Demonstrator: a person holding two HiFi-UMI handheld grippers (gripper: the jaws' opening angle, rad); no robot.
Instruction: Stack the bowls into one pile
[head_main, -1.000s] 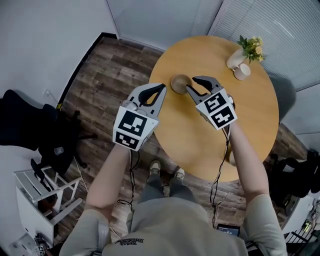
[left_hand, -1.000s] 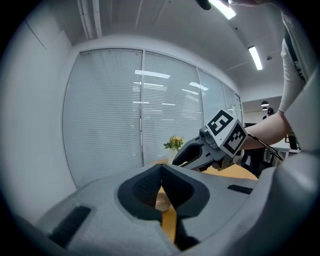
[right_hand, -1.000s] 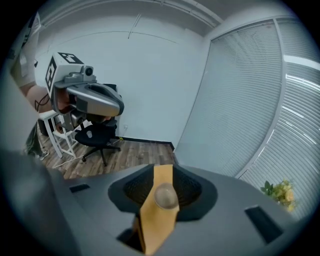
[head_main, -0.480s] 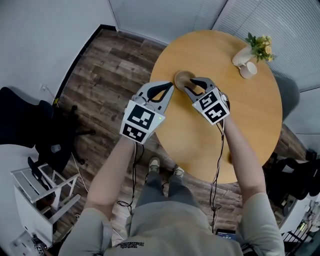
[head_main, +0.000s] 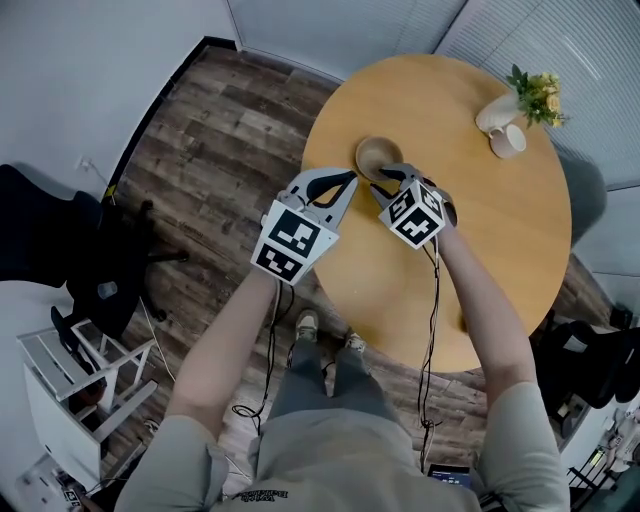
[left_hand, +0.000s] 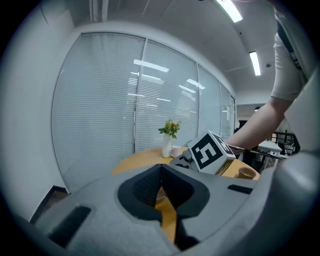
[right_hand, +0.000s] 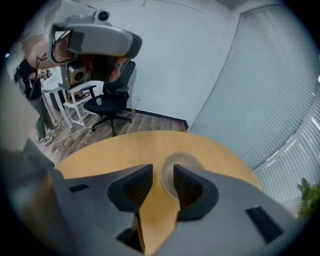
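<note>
**Item 1, second bowl** (left_hand: 246, 172): a small brown bowl is sitting alone near the tabletop's (head_main: 480, 220) near edge, well apart from the other bowl. It is showing only in the left gripper view; in the head view the right forearm is covering that spot.

**Item 2, left gripper** (head_main: 343, 180): it is hovering over the tabletop's left edge, just beside the right gripper. Its jaws are meeting at the tips and are holding nothing.

**Item 3, right gripper** (right_hand: 162, 175): its jaws are standing apart, with the near rim of the first bowl showing in the gap. They are not clamping yet, and whether a jaw is touching the rim cannot be told.

**Item 4, first bowl** (head_main: 378, 155): a wooden bowl is resting upright and empty towards the far left edge.

**Item 5, vase** (head_main: 497, 112) **and mug** (head_main: 510, 142): these are standing together at the far right edge, outside the task.

**Progress:** no pile is forming yet. Judging from the spread jaws, the first pick-up is just beginning. The lift, the carry to the other bowl and the nesting are all remaining.
</note>
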